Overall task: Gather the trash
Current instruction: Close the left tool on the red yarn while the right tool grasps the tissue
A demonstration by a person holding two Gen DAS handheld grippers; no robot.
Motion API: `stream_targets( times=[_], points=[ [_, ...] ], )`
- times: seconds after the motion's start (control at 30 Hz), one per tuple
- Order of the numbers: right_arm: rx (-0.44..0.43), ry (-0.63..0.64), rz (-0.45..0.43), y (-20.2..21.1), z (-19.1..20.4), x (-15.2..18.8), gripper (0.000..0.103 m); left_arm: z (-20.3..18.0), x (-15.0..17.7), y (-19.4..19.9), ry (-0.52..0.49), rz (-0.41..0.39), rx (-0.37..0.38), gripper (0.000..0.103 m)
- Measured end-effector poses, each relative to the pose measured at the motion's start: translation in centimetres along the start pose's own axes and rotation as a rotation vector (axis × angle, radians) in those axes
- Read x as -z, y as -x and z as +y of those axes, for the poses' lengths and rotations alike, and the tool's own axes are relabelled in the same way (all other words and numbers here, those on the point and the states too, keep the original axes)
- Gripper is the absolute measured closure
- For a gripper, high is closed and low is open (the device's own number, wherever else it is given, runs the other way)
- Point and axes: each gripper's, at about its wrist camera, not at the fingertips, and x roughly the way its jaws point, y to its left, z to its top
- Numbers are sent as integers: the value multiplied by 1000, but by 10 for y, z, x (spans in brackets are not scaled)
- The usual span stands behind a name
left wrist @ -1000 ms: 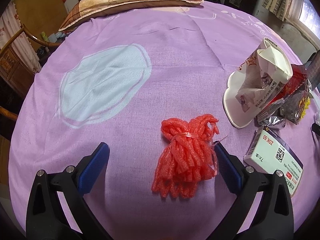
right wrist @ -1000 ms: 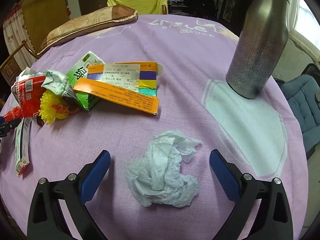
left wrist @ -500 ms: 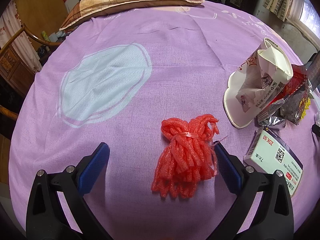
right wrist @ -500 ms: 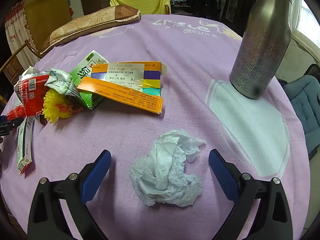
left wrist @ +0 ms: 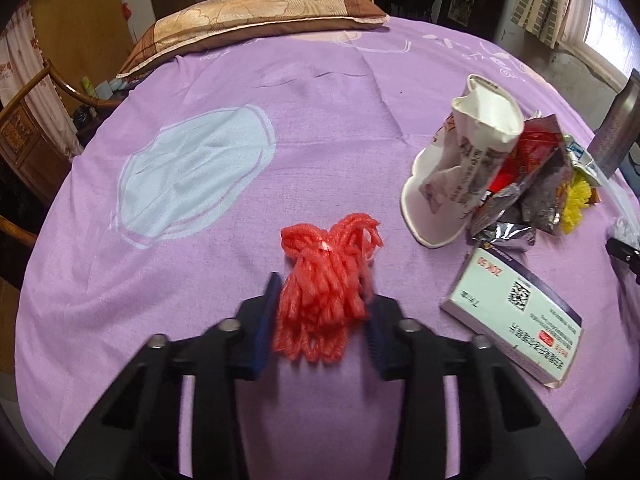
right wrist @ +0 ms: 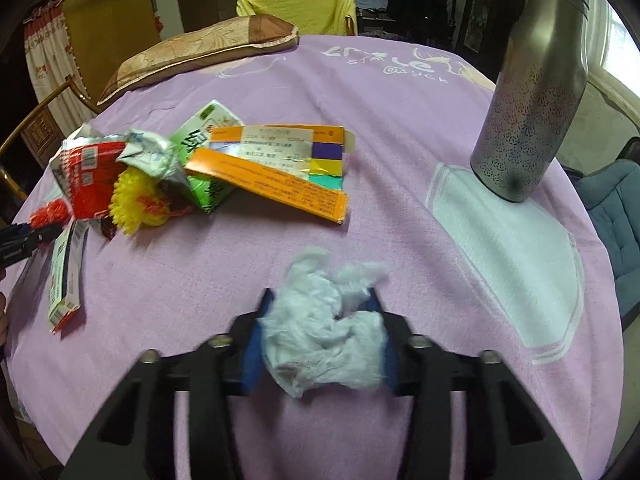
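Through the left wrist camera I see my left gripper [left wrist: 322,312] clamped on the red foam netting bundle [left wrist: 326,280] on the purple tablecloth [left wrist: 200,240]. Through the right wrist camera, my right gripper's [right wrist: 320,340] jaws have just been closing and squeeze the crumpled white plastic bag [right wrist: 324,332].

The table wears a lilac cloth [left wrist: 320,128] printed with pale blue-white patches [left wrist: 192,172] and white lettering near its far edge. A coral-red foam net [left wrist: 324,288] sits between royal-blue pads [left wrist: 266,320] on black claw arms. The crumpled tissue [right wrist: 324,332] is white. An orange carton [right wrist: 280,176] carries purple, yellow and teal blocks. The flask [right wrist: 532,92] is silver with a dark scale pattern. The pillow [left wrist: 256,20] is tan and brown, flowered.
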Motion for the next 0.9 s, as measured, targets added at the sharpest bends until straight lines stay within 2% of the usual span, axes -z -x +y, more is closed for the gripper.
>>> stream_targets(
  times=[0.03, 0.2, 0.37, 0.57, 0.9],
  points=[
    [-10, 6, -3, 2, 2, 2, 72, 0, 1, 2, 9, -8, 10, 70],
    [-49, -2, -54, 18, 5, 12, 74, 9, 8, 24, 55, -74, 37, 72],
    [-83, -10, -97, 33, 11, 12, 74, 13, 10, 52, 63, -129, 21, 72],
    [-127, 5, -193, 70, 24, 5, 74, 11, 14, 90, 54, -192, -1, 72],
    [-195, 62, -322, 129, 55, 5, 74, 2, 40, 165, 40, -315, -31, 72]
  ],
)
